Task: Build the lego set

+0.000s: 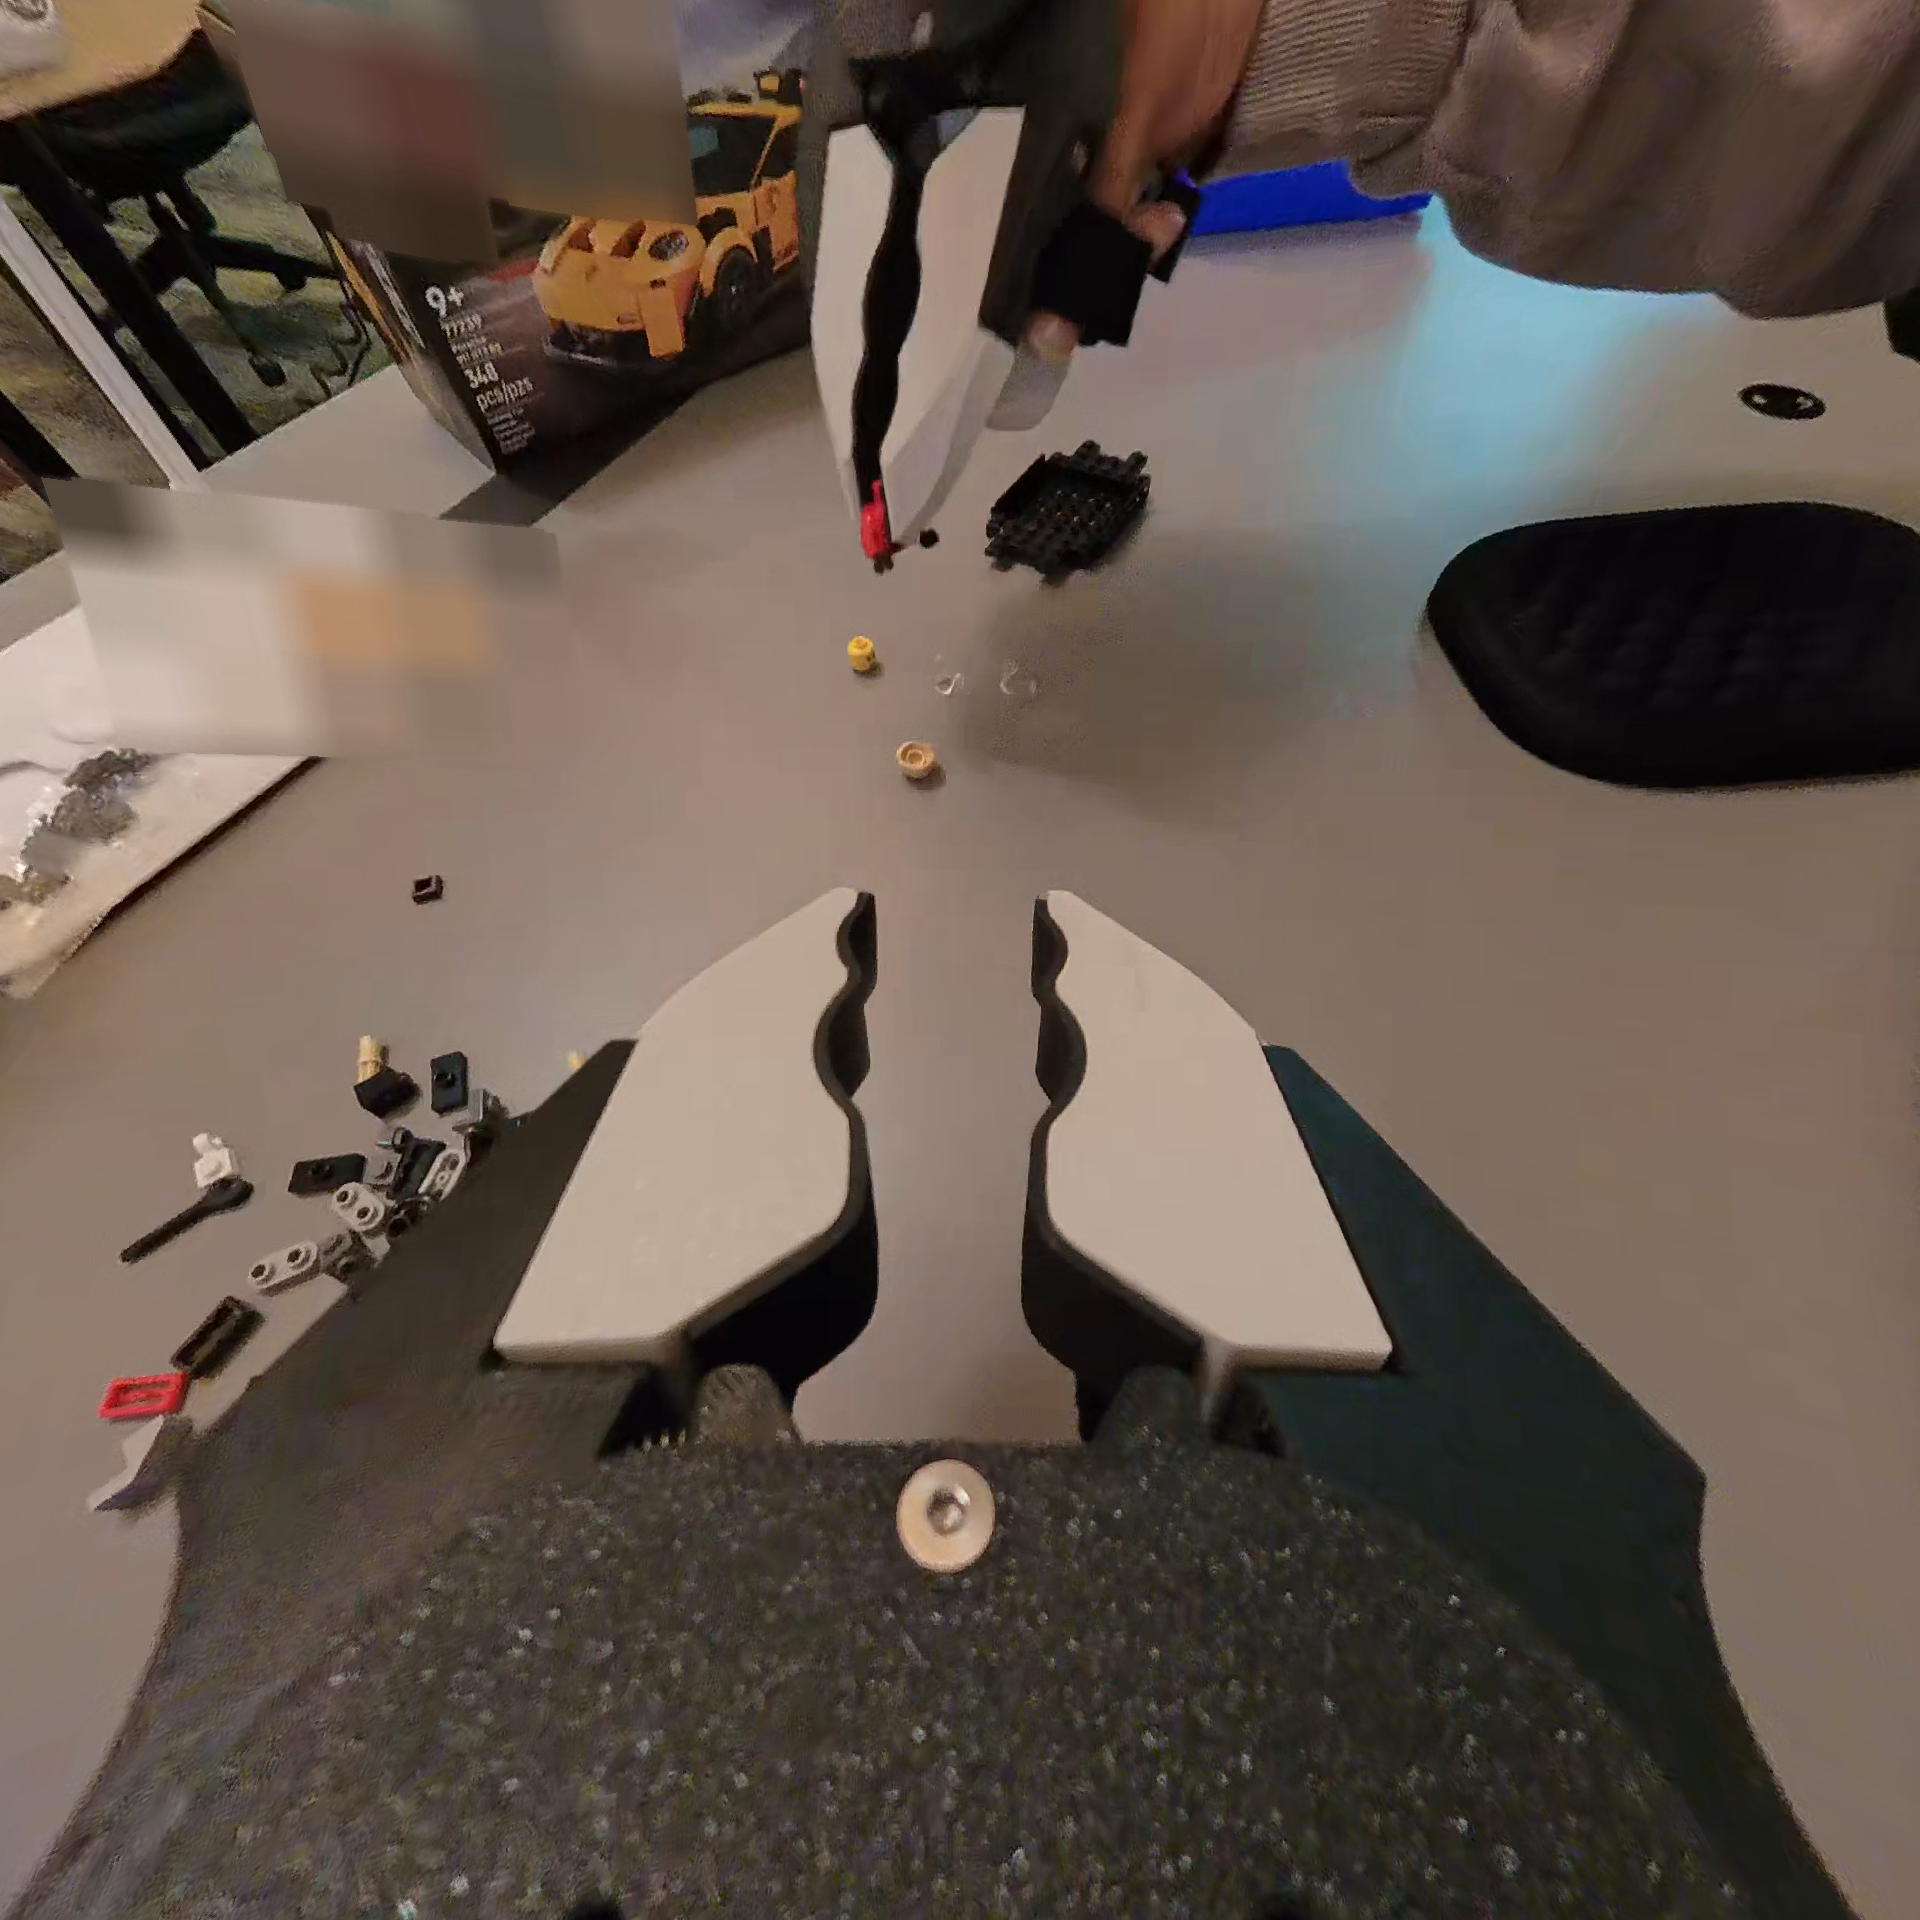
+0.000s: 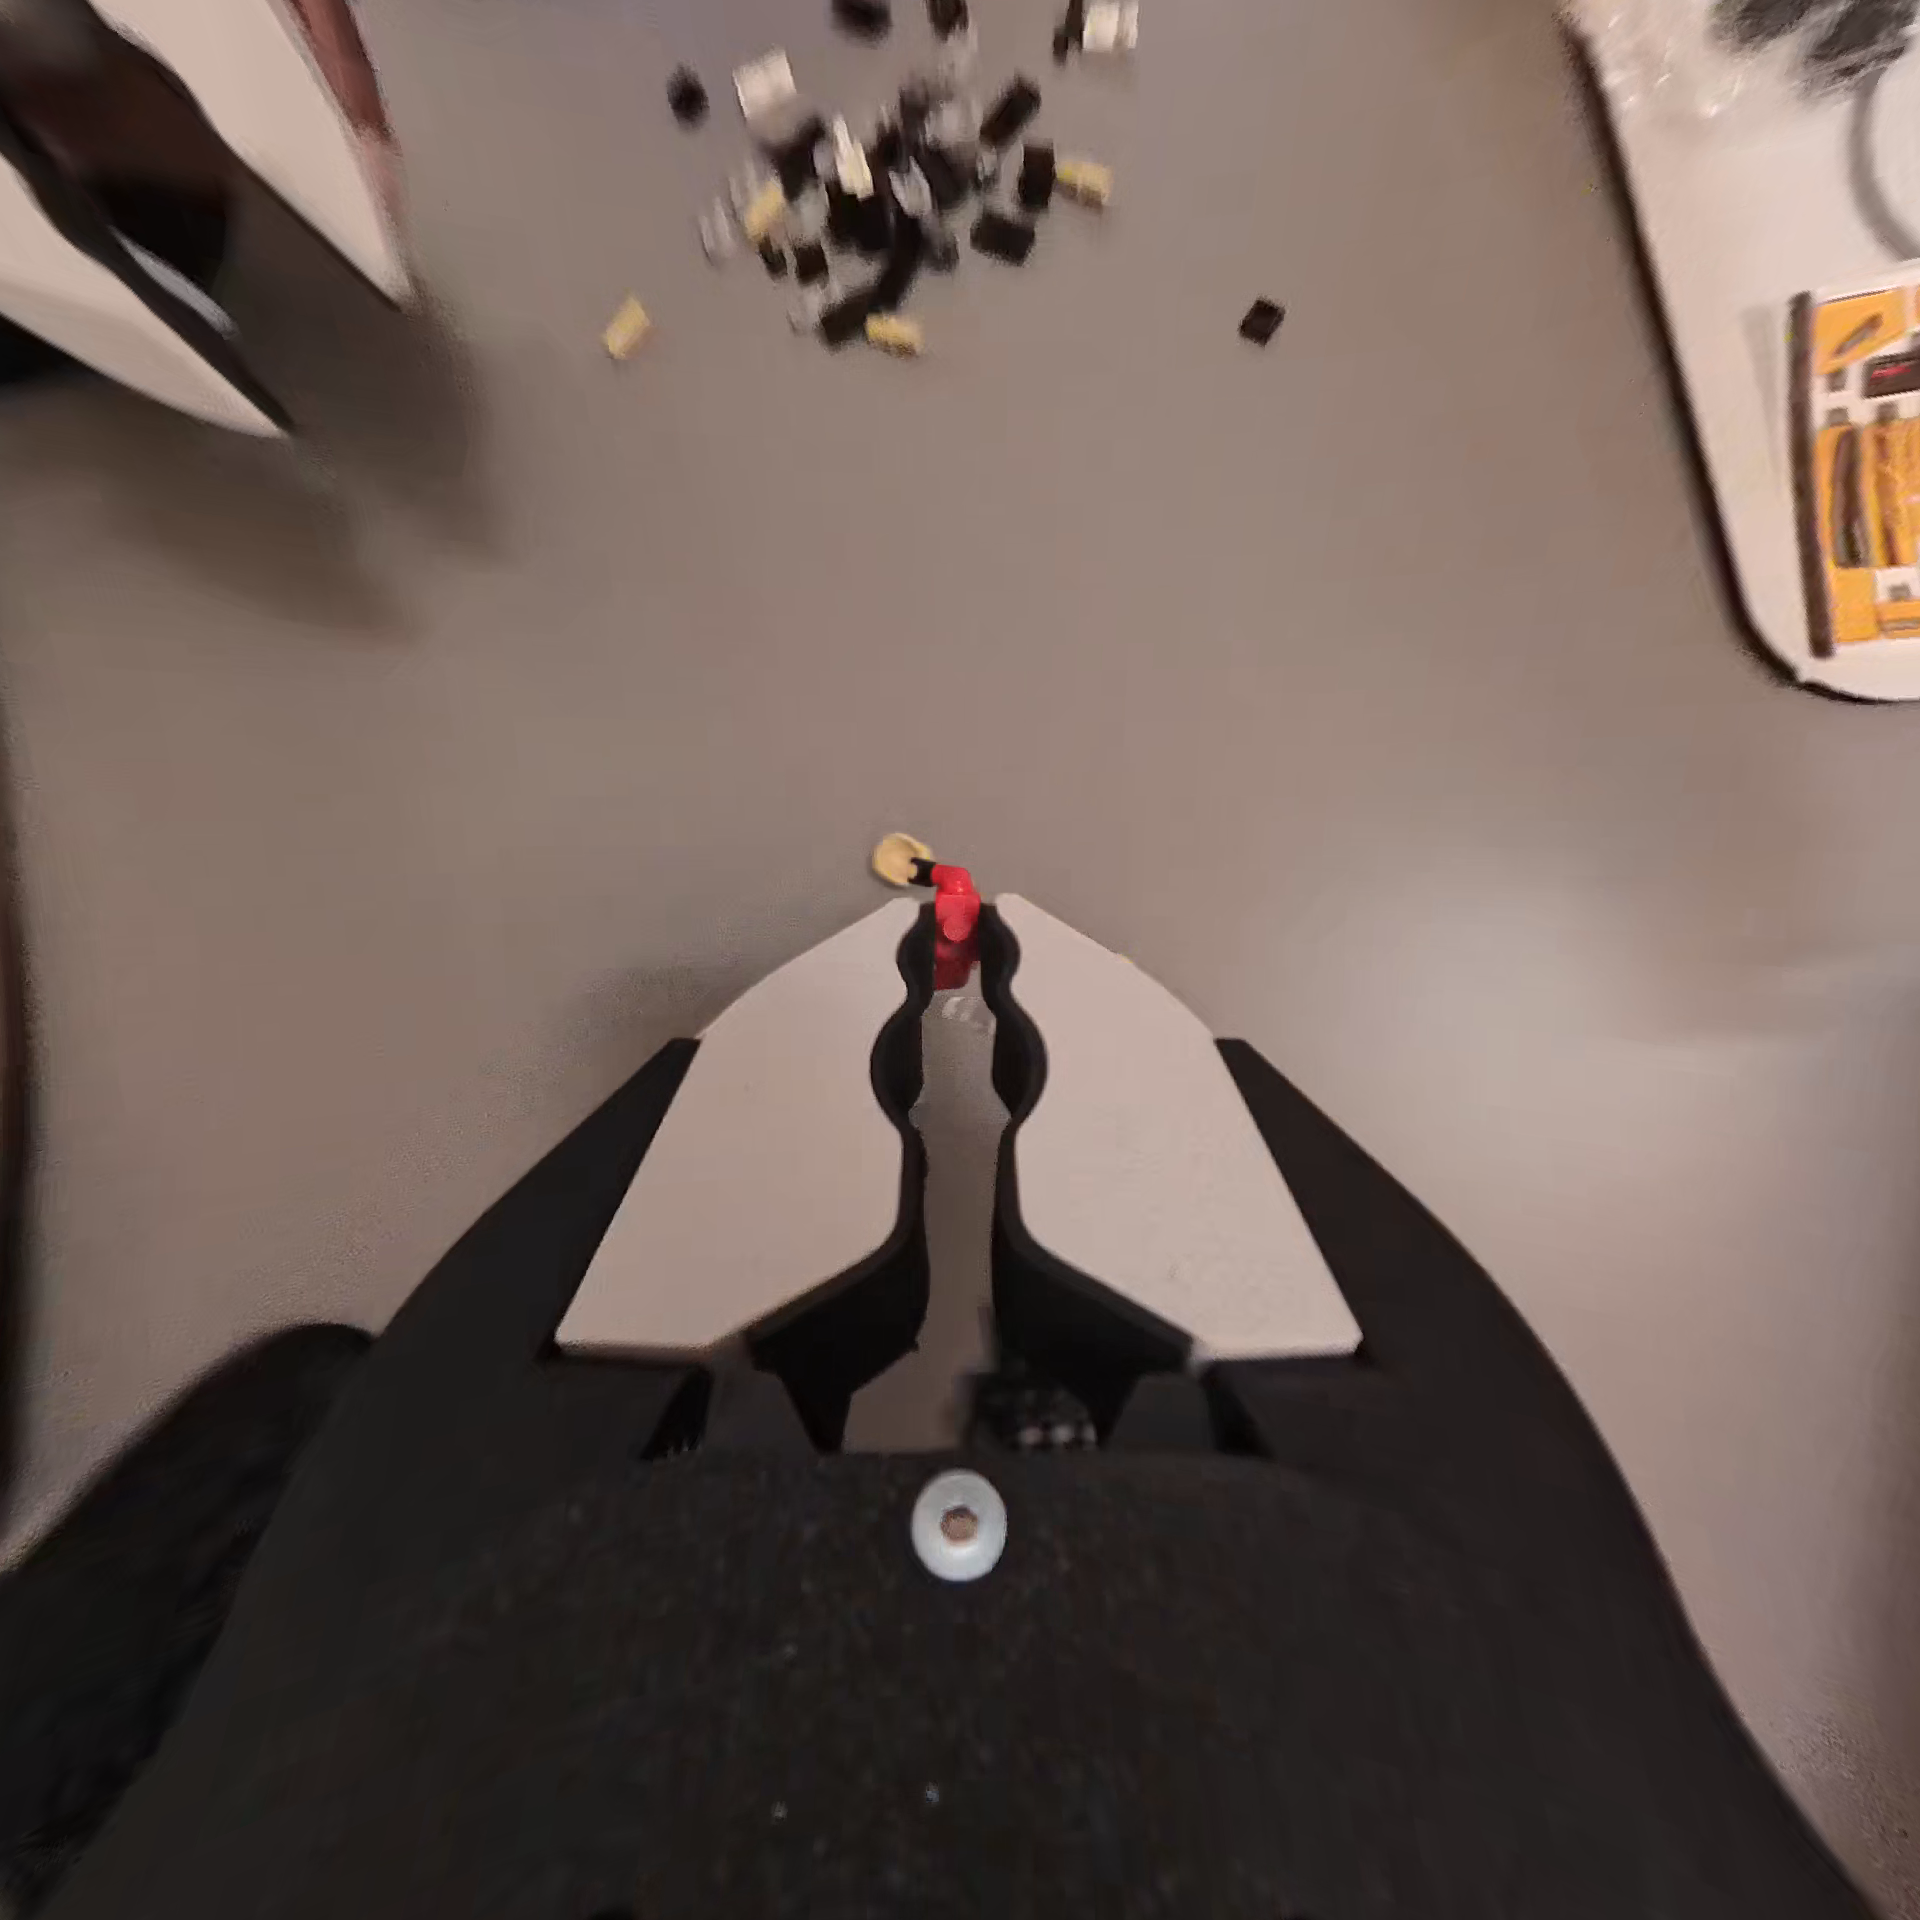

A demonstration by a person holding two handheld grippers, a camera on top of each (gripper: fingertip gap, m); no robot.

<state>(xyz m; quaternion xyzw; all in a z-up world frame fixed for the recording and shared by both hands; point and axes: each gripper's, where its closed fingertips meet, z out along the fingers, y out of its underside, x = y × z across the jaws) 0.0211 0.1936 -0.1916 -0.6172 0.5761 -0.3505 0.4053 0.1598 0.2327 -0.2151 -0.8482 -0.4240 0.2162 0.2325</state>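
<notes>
Left gripper (image 1: 954, 914): I'm holding it low at the table's near edge, jaws apart, gripping nothing.
Loose pieces (image 1: 343, 1174): lying by the near-left edge.
Right gripper (image 2: 954, 912): I'm clamping a red piece (image 2: 954, 935) at the fingertips, long axis along the fingers.
Black base (image 1: 1070, 509): sitting toward the far edge, just beside the right gripper, nearer it than the left.

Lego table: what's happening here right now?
A person is building a Lego set with two hand-held grippers. The right hand-held gripper is shut on a small red piece with a black pin at its end, held low over the grey table near a tan round piece. The left hand-held gripper is open and empty. A black studded base and a pile of loose parts lie on the table.
</notes>
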